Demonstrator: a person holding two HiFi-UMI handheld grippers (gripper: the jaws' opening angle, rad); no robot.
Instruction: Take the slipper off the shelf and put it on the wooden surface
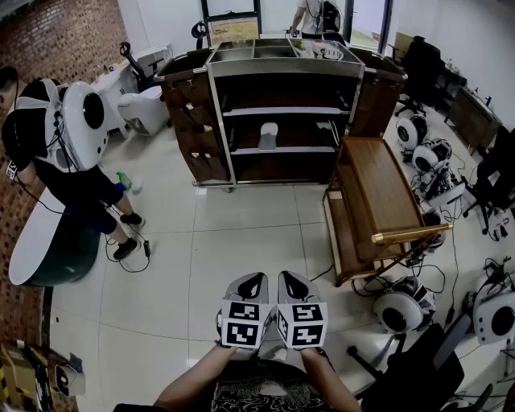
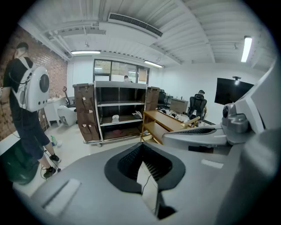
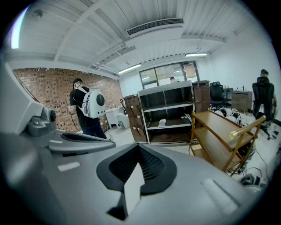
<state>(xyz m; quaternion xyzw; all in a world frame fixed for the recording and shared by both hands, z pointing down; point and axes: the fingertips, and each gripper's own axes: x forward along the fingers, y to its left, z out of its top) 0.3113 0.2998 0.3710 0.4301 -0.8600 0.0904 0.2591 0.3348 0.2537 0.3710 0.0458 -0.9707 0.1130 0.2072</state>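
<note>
I hold two grippers, the left gripper [image 1: 249, 283] and the right gripper [image 1: 294, 283], each with one marker cube [image 1: 244, 322], so two cubes. There is one dark shelf unit [image 1: 282, 66], with one white slipper [image 1: 268, 135] on it, and one wooden trolley [image 1: 378, 193]. I count three people: one person with a backpack [image 1: 72, 173], one person behind the shelf unit [image 1: 310, 16] and one seated person [image 3: 263, 78]. At least four round white machines [image 1: 400, 310] are on the floor.

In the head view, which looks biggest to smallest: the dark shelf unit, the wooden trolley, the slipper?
1. dark shelf unit
2. wooden trolley
3. slipper
The trolley stands nearer the camera, so true sizes stay unsure.
</note>
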